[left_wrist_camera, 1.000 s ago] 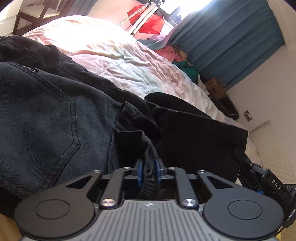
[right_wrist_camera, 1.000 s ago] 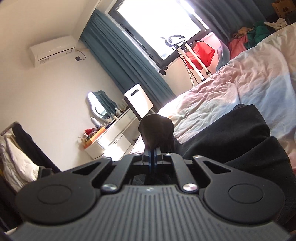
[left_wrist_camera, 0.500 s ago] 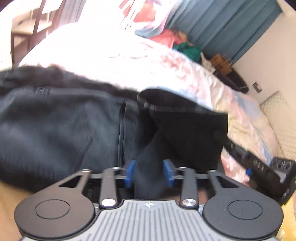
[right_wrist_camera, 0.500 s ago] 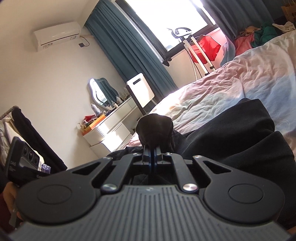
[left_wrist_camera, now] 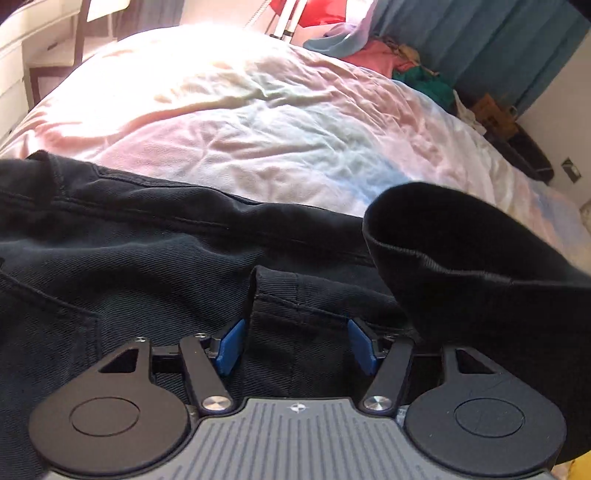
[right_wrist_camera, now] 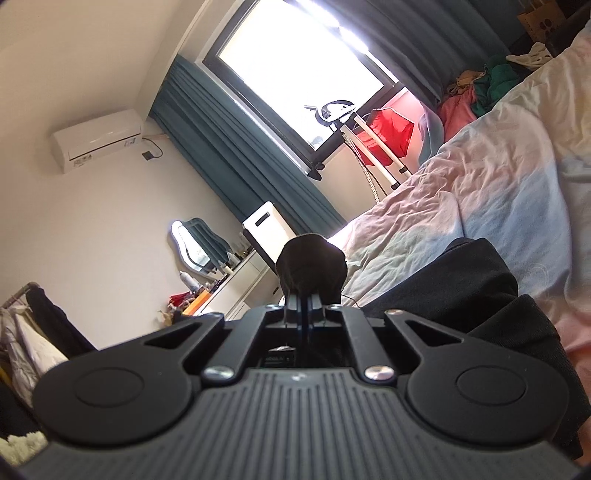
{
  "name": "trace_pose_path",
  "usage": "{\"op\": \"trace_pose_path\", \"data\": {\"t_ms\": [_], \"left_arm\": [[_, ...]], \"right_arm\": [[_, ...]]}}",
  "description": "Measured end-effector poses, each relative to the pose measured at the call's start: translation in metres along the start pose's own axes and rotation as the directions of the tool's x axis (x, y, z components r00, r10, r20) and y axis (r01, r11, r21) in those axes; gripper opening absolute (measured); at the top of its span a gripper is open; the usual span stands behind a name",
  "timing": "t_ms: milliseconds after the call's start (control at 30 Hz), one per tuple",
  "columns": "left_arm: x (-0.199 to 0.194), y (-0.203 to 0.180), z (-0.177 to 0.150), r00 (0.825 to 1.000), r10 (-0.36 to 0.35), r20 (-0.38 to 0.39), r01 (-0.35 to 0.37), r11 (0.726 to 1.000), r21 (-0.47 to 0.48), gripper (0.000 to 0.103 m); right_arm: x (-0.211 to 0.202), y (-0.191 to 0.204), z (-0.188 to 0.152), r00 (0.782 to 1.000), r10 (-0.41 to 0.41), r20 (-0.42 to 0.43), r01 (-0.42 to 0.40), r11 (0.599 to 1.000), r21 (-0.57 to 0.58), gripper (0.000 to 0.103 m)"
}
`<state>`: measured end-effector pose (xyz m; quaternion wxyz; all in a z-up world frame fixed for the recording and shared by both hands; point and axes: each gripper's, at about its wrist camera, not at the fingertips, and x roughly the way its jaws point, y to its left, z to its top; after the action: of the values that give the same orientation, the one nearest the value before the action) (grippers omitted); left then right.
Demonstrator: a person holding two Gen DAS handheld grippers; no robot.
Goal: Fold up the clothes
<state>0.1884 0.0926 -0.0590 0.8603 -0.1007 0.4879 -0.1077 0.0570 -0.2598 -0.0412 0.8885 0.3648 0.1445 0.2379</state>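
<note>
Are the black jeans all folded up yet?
Not yet. Done: one part of the black jeans already lies doubled over itself on the bed. In hand: the right gripper is shut on a bunched bit of them; the left gripper has its jaws open over the denim. Left: finishing the fold.

The left gripper (left_wrist_camera: 295,345) has let go of the black jeans (left_wrist_camera: 147,266), its pads now apart.

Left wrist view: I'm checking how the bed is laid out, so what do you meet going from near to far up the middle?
Left gripper, jaws apart → black jeans → pastel duvet → red garment by the window.
</note>
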Motion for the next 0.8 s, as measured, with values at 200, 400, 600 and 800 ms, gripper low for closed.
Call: {"op": "trace_pose_path", "data": {"t_ms": [200,400,600,800], "left_arm": [[0.004,-0.012,-0.006,1.000,-0.007,0.006,0.007,0.999,0.037,0.023],[-0.021,0.010,0.024,0.994,-0.011,0.106,0.024,0.992,-0.126,0.018],[-0.002,0.039,0.013,0.996,-0.015,0.085,0.033,0.977,-0.211,0.033],[-0.046,0.056,-0.002,0.987,-0.036,0.156,0.078,0.959,-0.273,0.050]], "right_arm": [[-0.008,-0.010,0.011,0.999,0.027,0.039,-0.029,0.998,0.063,0.006],[-0.010,0.009,0.010,0.997,0.060,0.038,-0.059,0.997,-0.041,0.006],[0.021,0.043,-0.028,0.994,0.022,-0.110,-0.050,0.967,-0.252,0.006],[0.039,0.076,-0.078,0.974,-0.097,-0.204,-0.028,0.842,-0.538,0.006]]}}
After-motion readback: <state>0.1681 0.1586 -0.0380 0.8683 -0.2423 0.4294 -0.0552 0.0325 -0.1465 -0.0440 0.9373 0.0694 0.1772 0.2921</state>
